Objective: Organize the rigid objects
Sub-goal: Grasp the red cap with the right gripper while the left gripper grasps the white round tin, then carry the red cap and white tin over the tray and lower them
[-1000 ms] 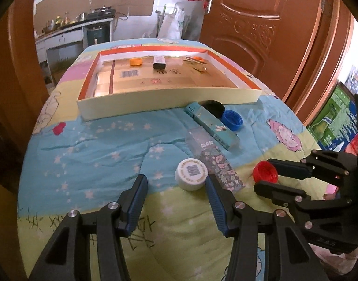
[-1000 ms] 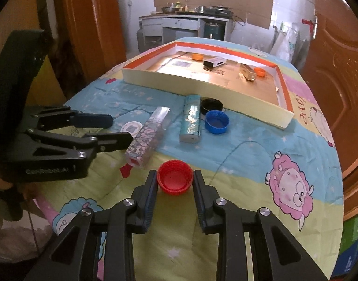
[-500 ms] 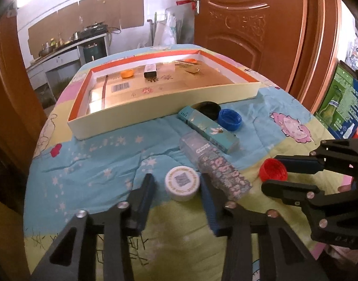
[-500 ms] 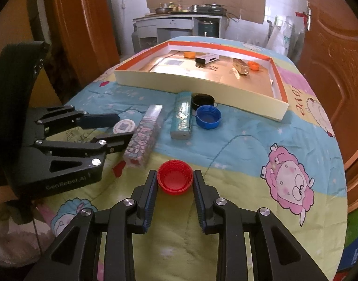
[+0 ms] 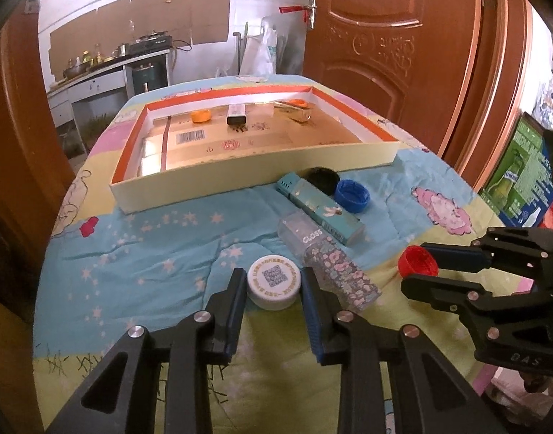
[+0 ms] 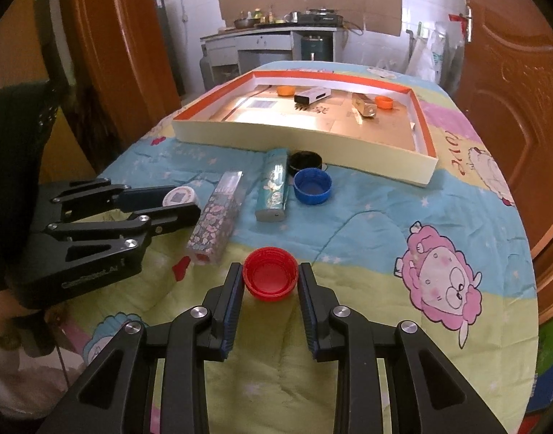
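**Stock on the quilt: two caps gripped, four pieces waiting, tray part filled**

Item 1. My left gripper [image 5: 273, 285] is closing its jaws around the white lid [image 5: 274, 282]; the pads are touching its rim at 9 and 3 o'clock. I am taking it across the width because a low round lid offers no other flat hold.

Item 2. The floral gloss box [image 5: 327, 264] is lying just at 2 o'clock of that lid, almost touching my inner finger, so I am judging that a lift straight up is safer than a drag.

Item 3. The teal box [image 5: 320, 209] is lying beside it, further toward 1 o'clock, with the black cap [image 5: 323, 179] and the blue cap [image 5: 352, 195] at its far end.

Item 4. My right gripper [image 6: 270, 282] is clamping the red cap [image 6: 270, 279], open side up, with its jaws set narrow on the ridged wall.

Item 5. The shallow tray [image 5: 240, 177] is standing at 12 o'clock, already holding two orange caps, a small dark-and-white box and a gold piece. It looks to be the collecting place, which is why I am gripping both lids facing it.
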`<state>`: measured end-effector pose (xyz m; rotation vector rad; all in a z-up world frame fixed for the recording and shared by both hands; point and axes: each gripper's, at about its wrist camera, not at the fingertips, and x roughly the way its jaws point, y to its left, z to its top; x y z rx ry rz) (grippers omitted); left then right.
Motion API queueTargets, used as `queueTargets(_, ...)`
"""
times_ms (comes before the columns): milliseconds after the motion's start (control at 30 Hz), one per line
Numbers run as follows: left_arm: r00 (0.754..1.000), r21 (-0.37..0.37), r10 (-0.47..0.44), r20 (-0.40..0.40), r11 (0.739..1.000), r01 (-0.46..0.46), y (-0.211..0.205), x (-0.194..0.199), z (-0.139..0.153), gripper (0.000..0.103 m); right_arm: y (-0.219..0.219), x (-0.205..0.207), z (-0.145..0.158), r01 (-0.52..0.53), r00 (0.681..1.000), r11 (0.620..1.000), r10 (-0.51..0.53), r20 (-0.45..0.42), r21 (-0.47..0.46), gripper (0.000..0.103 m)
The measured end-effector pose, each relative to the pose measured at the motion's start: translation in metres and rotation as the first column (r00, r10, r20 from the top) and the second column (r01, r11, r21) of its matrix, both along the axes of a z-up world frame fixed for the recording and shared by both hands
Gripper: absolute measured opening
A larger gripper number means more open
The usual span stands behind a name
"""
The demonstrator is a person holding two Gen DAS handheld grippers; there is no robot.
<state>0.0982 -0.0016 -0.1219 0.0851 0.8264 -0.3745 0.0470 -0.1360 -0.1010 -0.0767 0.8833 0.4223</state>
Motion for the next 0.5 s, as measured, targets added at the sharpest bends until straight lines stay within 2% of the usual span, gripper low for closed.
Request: queueTargets(500,0.998,-0.064,0.004,0.063,0.998,0.0,0.001,-0.003,0.039,0.031,-0.005,0.005,0.023,0.017,0.999,0.999,-0.019,0.04,0.052,0.03)
